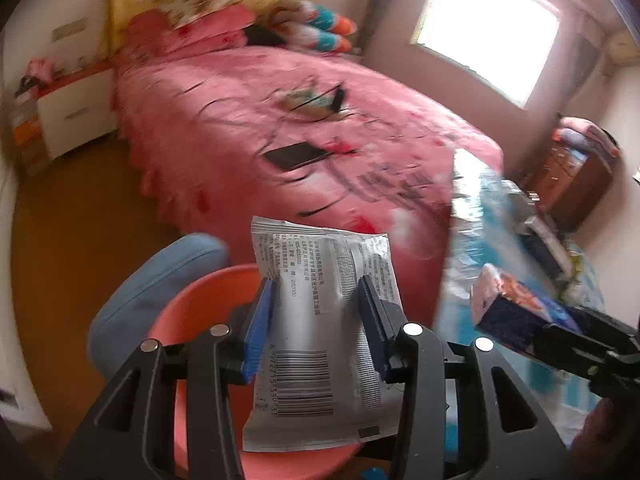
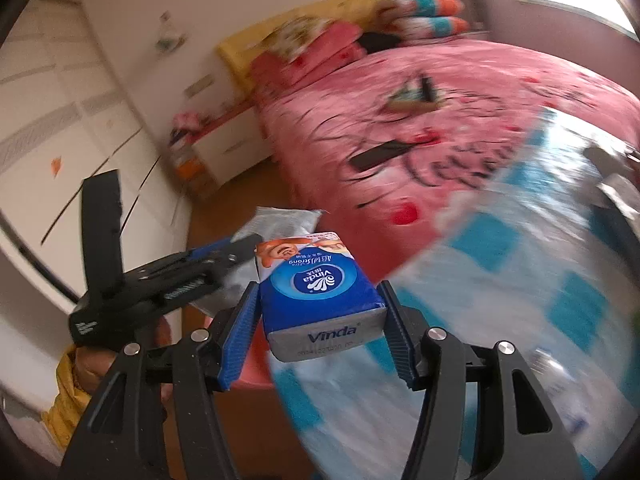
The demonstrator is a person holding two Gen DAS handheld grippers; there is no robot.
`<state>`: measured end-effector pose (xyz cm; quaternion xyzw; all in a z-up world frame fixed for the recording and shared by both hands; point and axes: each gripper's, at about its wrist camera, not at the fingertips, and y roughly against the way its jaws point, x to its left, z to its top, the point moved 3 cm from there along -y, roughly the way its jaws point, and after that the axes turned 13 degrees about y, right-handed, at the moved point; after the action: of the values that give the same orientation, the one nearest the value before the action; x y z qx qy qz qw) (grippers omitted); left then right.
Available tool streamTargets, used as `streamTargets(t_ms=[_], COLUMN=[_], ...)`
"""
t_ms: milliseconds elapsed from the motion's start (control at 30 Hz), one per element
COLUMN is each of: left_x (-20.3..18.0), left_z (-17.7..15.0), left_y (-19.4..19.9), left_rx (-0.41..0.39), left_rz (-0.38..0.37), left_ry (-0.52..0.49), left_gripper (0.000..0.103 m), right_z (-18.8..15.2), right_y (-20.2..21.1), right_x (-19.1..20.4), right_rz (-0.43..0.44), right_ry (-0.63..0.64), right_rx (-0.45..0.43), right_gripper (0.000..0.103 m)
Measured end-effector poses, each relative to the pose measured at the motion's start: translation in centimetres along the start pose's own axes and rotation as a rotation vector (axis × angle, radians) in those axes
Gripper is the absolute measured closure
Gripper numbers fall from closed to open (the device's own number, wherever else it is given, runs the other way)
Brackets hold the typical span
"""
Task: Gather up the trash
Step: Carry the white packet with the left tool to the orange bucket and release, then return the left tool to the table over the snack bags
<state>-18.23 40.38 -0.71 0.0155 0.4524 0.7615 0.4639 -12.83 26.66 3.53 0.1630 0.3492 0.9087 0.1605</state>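
Two tongs, both loaded. My left gripper sits bottom centre of its own view, blue pads partly closed and pressing the two sides of a silver wrapper; barcode and small print face the camera, the top edge stands up past the fingertips. Same wrapper shows from the right wrist view, centre left, sticking out of the left gripper

My right gripper is bottom centre of its view, jaws about half apart and clamped on a blue tissue pack, one pad on each long side, the pack's grey end toward the lens. In the left view that pack appears lower right, held by the right gripper, close beside the wrapper but not touching it

Below the left tongs: a salmon-pink bowl-shaped bin directly under the wrapper, with a blue cushion at its left rim

Surroundings, blurred: a bed with a pink cover fills mid-frame in both views, a dark flat object lying on it. A blue-and-white checked cloth covers the right half of the right view. Bright window upper right of the left view. A yellow sleeve and hand hold the left tongs, lower left of the right view
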Motion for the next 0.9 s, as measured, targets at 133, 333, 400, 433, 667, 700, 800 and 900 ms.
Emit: streamTargets(t_ms=[133,333,400,433,667,700,800,900], left_x=[3.5,6.5,6.3,6.1,2.3,1.5,-0.8,-3.0], left_z=[-0.8,-1.2,-1.1,-0.9,-0.5,-0.6,-0.7,-1.1], left_y=[-1.8,-1.9,-1.6,-1.4,-0.1,0.0,0.3,0.5], left_rx=[0.031,-0.020,-0.051,-0.078,-0.183,-0.187,-0.177,-0.168], left_rz=[0.059,0.120,0.126,0.122,0.070,0.064,0.046,0.045], left_ry=[0.042,0.064,0.053,0.047,-0.029,-0.046,-0.091,-0.135], left_gripper=[0.055,0.036,0.033,0.033,0.023,0.023,0.023,0.023], right_z=[0.0,-0.7,-0.5,-0.6,-1.3,-1.6,-2.4,-3.2], right_y=[-3.7,-2.1,-1.1,-0.2,3.7,4.2,5.4,6.5], right_x=[1.7,0.5,-0.3,-0.7,-2.7,-3.0,-4.0,-4.7], right_rz=[0.026,-0.019,-0.056,-0.081,-0.168,-0.177,-0.189,-0.210], right_ry=[0.035,-0.026,-0.033,-0.042,-0.085,-0.098,-0.134,-0.154], right_rx=[0.069,0.017,-0.003,-0.022,-0.102,-0.108,-0.128,-0.145], right_gripper=[0.035,0.020,0.019,0.019,0.014,0.014,0.013,0.013])
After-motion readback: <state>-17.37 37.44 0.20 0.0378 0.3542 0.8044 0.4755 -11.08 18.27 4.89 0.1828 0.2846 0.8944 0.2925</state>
